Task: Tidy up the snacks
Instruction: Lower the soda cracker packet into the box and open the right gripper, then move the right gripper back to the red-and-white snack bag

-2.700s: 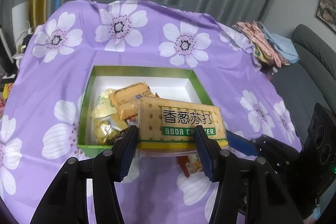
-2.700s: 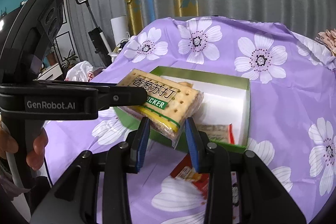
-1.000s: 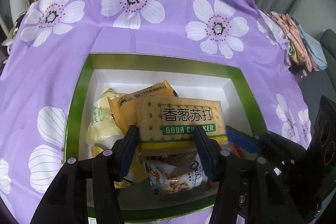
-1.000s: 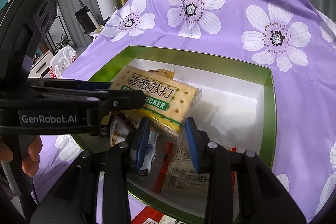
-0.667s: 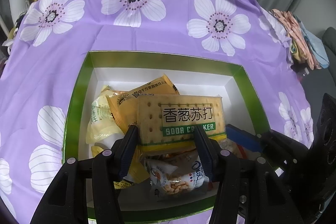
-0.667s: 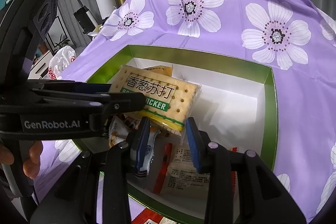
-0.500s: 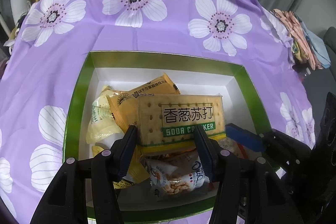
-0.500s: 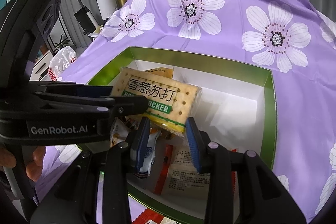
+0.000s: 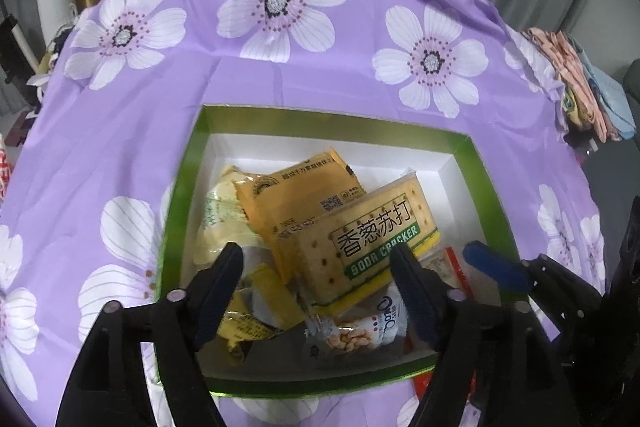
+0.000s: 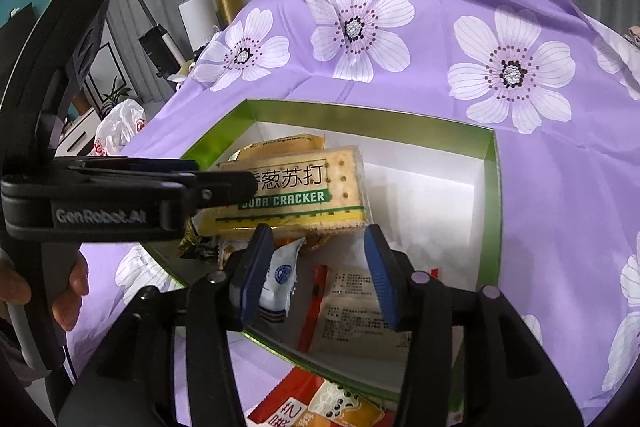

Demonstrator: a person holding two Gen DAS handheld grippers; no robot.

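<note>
The soda cracker pack [image 9: 360, 239] lies tilted on top of other snacks inside the green-rimmed white box [image 9: 332, 119]. My left gripper [image 9: 316, 255] hovers over the near half of the box. Its jaws are opening, and the pack's near end sits loose between them with the pads off it. From the right wrist view the soda cracker pack [image 10: 296, 191] rests just beyond my right gripper [image 10: 318, 233]. That gripper's jaws are opening too, with nothing pressed between the pads.
An orange packet [image 9: 296, 187], yellow packets and a peanut bag [image 9: 360, 331] fill the box's left side. A white packet [image 10: 280, 275] and a flat pale packet [image 10: 360, 311] lie near its front. A red snack bag [image 10: 320, 403] sits on the purple flowered cloth [image 10: 540, 187].
Both grippers have spread their jaws and let go of the cracker pack. The pack has dropped and tipped onto the snacks in the box.
</note>
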